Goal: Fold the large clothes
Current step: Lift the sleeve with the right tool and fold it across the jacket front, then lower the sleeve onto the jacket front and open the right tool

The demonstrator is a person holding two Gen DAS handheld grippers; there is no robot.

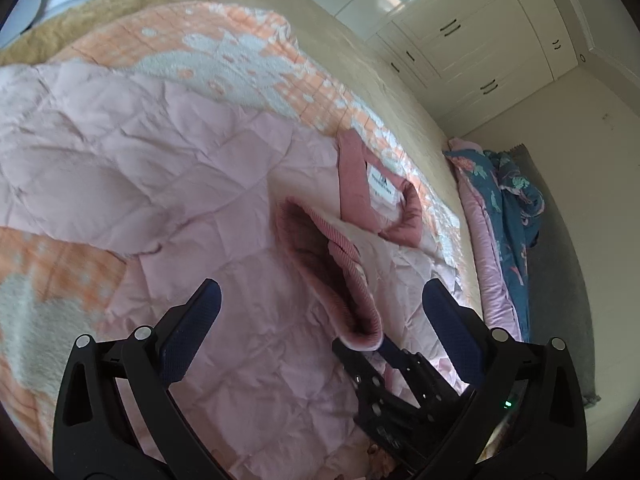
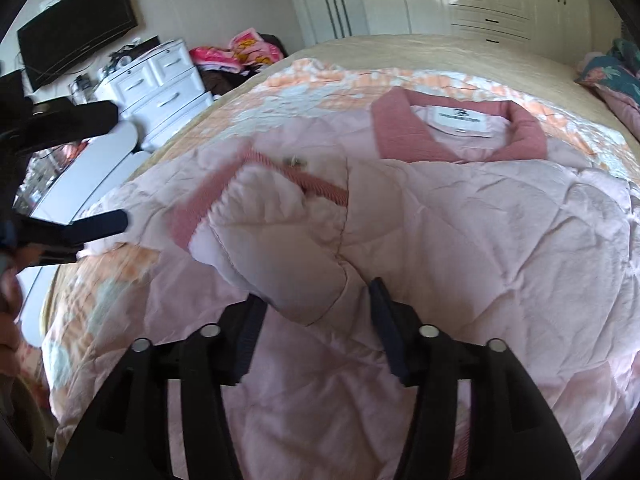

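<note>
Pink quilted jacket (image 2: 460, 240) lies flat on the bed (image 2: 400, 46), sleeve (image 2: 280, 216) folded across its body; right gripper (image 2: 316, 320) fingers part-open, empty, left gripper (image 1: 320, 312) wide open, empty; next probably grab other sleeve.

Hidden and unclear parts around the pink quilted jacket (image 2: 460, 240)

Its hem runs off the bottom edge of the right wrist view, behind the gripper frame. The sleeve cuff (image 2: 208, 208) is smeared by blur. Print on the neck label (image 2: 460, 120) is too small to read. A hand (image 2: 10, 292) at the left edge is cropped and blurred.
</note>
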